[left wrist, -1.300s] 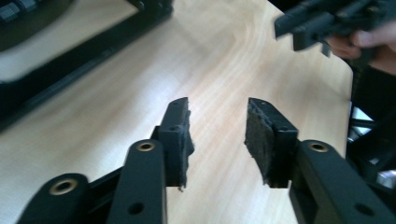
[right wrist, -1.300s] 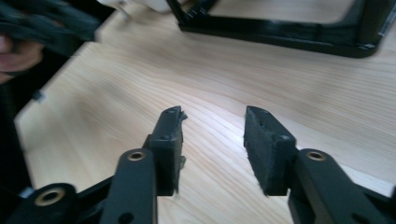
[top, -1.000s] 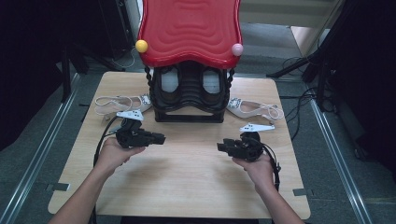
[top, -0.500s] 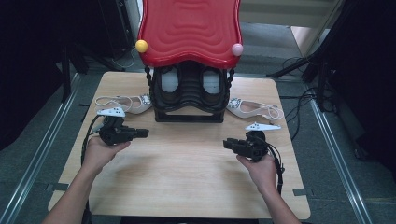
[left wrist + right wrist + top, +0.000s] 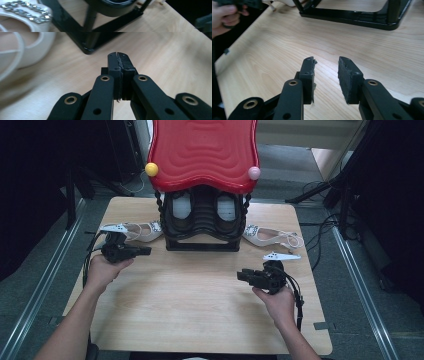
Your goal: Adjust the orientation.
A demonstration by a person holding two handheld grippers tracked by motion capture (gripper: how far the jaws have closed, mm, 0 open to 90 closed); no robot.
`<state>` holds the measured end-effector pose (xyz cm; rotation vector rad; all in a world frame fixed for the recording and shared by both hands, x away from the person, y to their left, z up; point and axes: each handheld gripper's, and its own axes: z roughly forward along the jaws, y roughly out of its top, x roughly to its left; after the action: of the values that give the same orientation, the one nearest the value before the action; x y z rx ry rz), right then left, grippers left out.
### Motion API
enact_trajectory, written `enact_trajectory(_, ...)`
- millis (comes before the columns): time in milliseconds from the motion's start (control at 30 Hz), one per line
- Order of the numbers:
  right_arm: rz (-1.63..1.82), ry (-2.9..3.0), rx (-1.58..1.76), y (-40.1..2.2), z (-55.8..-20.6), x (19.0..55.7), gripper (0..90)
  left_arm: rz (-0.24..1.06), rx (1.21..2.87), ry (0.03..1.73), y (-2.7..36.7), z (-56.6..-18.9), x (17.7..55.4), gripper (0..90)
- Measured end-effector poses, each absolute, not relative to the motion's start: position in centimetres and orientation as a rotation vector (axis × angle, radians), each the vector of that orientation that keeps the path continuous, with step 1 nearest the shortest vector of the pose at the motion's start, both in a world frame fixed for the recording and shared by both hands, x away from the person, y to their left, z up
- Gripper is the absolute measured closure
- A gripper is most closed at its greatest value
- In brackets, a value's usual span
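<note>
At left of centre in the high view, the left gripper (image 5: 145,251) has its jaws pressed together with nothing between them, just beside the white jewelled sandal (image 5: 142,231) lying on the counter (image 5: 200,310) by the black shoe rack (image 5: 202,227). At lower right, the right gripper (image 5: 242,276), its jaws just opening, stands partly spread and empty over bare wood.

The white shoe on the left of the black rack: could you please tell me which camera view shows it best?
The high view: the left white shoe lies whole on the table beside the black rack, just beyond the left gripper. The left gripper view gives a blurred close-up of its jewelled strap and side. The right gripper view catches a small bit at its top edge.
</note>
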<state>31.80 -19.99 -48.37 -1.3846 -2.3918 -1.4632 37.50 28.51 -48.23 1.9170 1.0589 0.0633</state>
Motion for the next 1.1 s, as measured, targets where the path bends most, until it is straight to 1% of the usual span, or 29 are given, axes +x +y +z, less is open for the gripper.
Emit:
enact_trajectory(100,-1.451,-2.424,-1.374,-19.9,-48.3,31.7,64.0,0.084,1.899,1.091,28.9,-48.6,38.6,90.0)
enact_trajectory(200,-1.451,-2.437,-1.372,-19.9,-48.2,31.6,63.4,0.108,1.881,1.106,29.1,-49.1,39.4,90.0)
enact_trajectory(267,-1.46,-2.431,-1.379,-20.1,-48.1,31.5,63.4,0.11,1.865,1.122,29.0,-49.4,39.9,90.0)
enact_trajectory(300,-1.463,-2.435,-1.376,-20.2,-48.0,31.4,63.4,0.133,1.867,1.13,29.0,-49.7,40.2,90.0)
enact_trajectory(433,-1.482,-2.426,-1.388,-20.5,-47.7,31.2,63.6,0.164,1.914,1.139,28.8,-50.5,40.9,90.0)
enact_trajectory(533,-1.485,-2.428,-1.396,-20.6,-47.6,31.2,63.9,0.151,1.907,1.163,28.7,-51.1,41.7,90.0)
enact_trajectory(633,-1.502,-2.429,-1.4,-20.8,-47.4,31.1,63.9,0.176,1.918,1.183,28.6,-51.5,42.2,90.0)
enact_trajectory(767,-1.502,-2.42,-1.412,-21.0,-47.2,30.9,63.9,0.189,1.908,1.217,28.8,-52.1,42.7,90.0)
enact_trajectory(867,-1.491,-2.409,-1.413,-21.1,-47.2,30.9,64.7,0.226,1.886,1.247,28.9,-52.6,43.1,90.0)
enact_trajectory(967,-1.499,-2.422,-1.415,-21.2,-47.1,30.6,64.3,0.216,1.85,1.266,29.2,-53.0,43.5,90.0)
enact_trajectory(1100,-1.52,-2.398,-1.436,-21.6,-46.9,30.4,64.0,0.26,1.901,1.272,28.7,-52.8,43.8,90.0)
